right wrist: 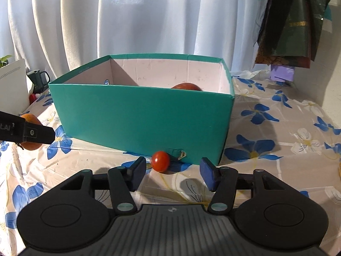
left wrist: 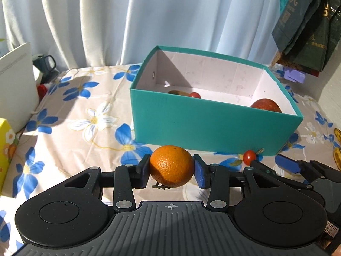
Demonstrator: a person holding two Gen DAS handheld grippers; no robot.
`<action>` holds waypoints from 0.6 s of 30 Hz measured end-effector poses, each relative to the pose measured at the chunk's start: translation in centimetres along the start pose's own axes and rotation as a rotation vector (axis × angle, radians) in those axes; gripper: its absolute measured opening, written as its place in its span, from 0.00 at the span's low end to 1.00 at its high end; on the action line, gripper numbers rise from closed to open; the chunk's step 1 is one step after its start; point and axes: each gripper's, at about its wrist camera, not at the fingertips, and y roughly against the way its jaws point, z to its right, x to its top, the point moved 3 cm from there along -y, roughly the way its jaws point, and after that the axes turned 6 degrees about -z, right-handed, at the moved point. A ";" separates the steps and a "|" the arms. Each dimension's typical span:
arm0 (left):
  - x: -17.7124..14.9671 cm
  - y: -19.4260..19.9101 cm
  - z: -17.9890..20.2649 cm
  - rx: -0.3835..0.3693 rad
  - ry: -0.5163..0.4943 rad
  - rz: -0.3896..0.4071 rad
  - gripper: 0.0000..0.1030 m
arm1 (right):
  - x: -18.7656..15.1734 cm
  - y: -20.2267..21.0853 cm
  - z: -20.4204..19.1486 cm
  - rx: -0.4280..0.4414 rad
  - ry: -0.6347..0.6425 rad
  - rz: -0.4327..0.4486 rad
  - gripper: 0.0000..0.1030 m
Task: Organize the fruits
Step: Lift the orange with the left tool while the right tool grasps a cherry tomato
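Note:
My left gripper point(left wrist: 172, 171) is shut on an orange point(left wrist: 171, 166), held in front of the teal box point(left wrist: 211, 123); the orange also shows at the left of the right wrist view point(right wrist: 32, 118). Inside the box lie a red apple point(left wrist: 266, 105), a cherry tomato point(left wrist: 195, 95) and a brownish fruit point(left wrist: 177, 92), mostly hidden by the wall. My right gripper point(right wrist: 173, 173) is open and empty. A loose cherry tomato point(right wrist: 160, 161) lies on the cloth just ahead of its left finger, close to the box's front wall point(right wrist: 140, 117); it also shows in the left wrist view point(left wrist: 249, 157).
A floral tablecloth point(right wrist: 277, 132) covers the table. A white appliance point(left wrist: 15, 85) and a dark mug point(left wrist: 45, 64) stand at the far left, a yellow carton point(left wrist: 5, 149) at the left edge. Dark bags point(left wrist: 307, 25) hang at the right. Curtains close the back.

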 end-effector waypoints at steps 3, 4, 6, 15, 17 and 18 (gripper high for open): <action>0.1 0.1 -0.9 0.010 0.019 -0.003 0.45 | 0.4 -1.4 -0.7 0.009 0.010 -0.026 0.42; 0.1 0.1 -1.2 0.013 0.024 -0.005 0.45 | 0.5 -1.7 -1.0 0.010 0.013 -0.030 0.40; 0.1 0.1 -1.7 0.019 0.033 -0.009 0.45 | 0.7 -2.4 -1.4 0.002 0.023 -0.045 0.37; 0.3 -0.3 -2.5 0.023 0.047 -0.025 0.45 | 0.6 -4.4 -1.6 -0.011 0.017 -0.099 0.23; 0.3 -0.4 -2.4 0.022 0.044 -0.027 0.45 | 0.5 -4.4 -1.7 -0.015 0.024 -0.094 0.22; 0.4 -0.4 -2.3 0.021 0.043 -0.027 0.45 | 0.5 -4.3 -1.6 -0.012 0.022 -0.092 0.22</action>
